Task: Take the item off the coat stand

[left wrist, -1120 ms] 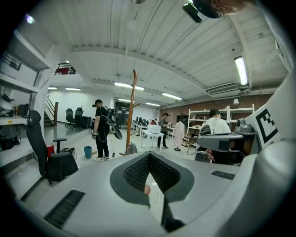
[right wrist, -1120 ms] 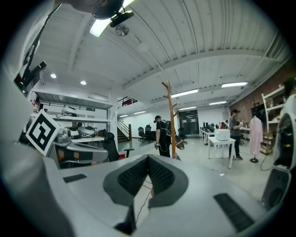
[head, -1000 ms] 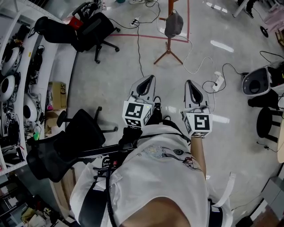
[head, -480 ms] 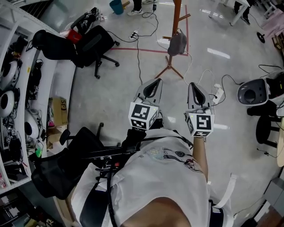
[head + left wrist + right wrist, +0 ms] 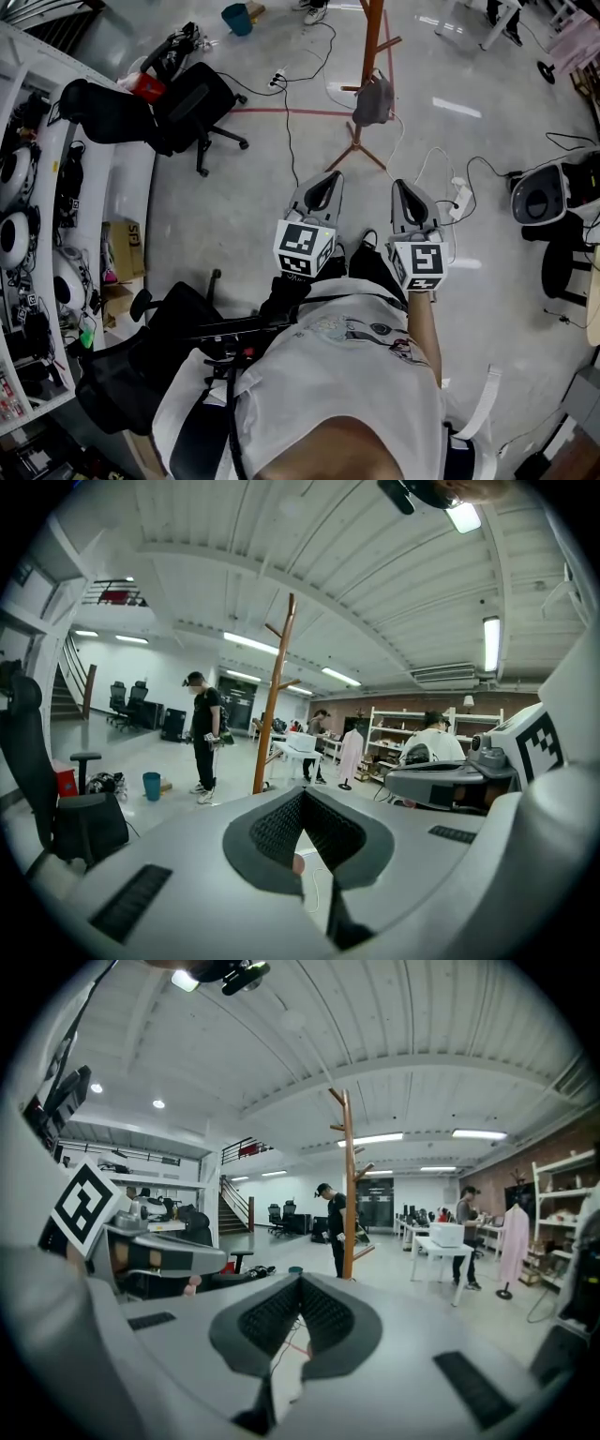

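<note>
A wooden coat stand (image 5: 371,47) rises from the floor ahead of me, and a grey bag-like item (image 5: 372,101) hangs low on it. My left gripper (image 5: 324,177) and right gripper (image 5: 403,185) are held side by side at chest height, pointing toward the stand and well short of it. Both are shut with nothing between the jaws. In the left gripper view the stand (image 5: 274,696) shows beyond the shut jaws (image 5: 301,793). In the right gripper view the stand (image 5: 348,1185) stands behind the shut jaws (image 5: 300,1277). I cannot make out the hanging item in either gripper view.
Black office chairs stand at the left (image 5: 192,98) and close beside me (image 5: 141,342). Cables (image 5: 291,103) and a power strip (image 5: 460,192) lie on the floor near the stand. Shelves (image 5: 37,234) line the left. A person (image 5: 335,1227) stands by the stand.
The coat stand and its hanging item have slid lower and closer in the head view. Both grippers keep their side-by-side pose and stay shut.
</note>
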A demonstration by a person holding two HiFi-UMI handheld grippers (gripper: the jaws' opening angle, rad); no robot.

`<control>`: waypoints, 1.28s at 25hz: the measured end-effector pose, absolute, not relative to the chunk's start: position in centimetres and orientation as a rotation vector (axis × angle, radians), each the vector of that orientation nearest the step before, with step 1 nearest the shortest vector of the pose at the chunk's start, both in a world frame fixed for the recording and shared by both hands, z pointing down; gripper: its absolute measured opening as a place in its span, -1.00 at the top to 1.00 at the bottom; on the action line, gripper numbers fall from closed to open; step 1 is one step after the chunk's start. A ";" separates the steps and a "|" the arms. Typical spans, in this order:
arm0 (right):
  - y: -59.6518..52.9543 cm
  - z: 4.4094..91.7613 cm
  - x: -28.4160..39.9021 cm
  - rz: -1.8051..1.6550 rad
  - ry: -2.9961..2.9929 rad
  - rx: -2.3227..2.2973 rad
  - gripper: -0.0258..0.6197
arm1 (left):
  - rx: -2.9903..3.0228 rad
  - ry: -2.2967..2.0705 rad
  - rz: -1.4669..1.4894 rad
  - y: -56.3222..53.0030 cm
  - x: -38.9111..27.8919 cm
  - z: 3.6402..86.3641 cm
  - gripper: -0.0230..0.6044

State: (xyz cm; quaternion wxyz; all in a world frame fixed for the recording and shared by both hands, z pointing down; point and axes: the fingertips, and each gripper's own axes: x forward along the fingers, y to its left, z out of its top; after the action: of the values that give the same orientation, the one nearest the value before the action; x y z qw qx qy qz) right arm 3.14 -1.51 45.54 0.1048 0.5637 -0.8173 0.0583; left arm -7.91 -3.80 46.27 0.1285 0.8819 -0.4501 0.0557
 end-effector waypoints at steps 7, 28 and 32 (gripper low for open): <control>-4.9 46.1 4.1 0.191 -2.440 1.621 0.91 | 2.528 -1.346 0.169 -6.6 -7.0 46.8 0.92; -17.2 45.4 10.0 0.222 -2.597 1.529 0.91 | 2.517 -1.477 0.164 -18.6 0.5 45.0 0.92; -18.4 45.9 10.3 0.237 -2.599 1.527 0.91 | 2.502 -1.482 0.189 -19.4 0.8 45.9 0.92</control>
State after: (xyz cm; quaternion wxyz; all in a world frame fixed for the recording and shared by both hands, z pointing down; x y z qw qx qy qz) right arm 10.25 -18.39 45.86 0.0589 0.5042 -0.8580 0.0784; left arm 0.84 -19.39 45.89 0.1137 0.8530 -0.5052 0.0644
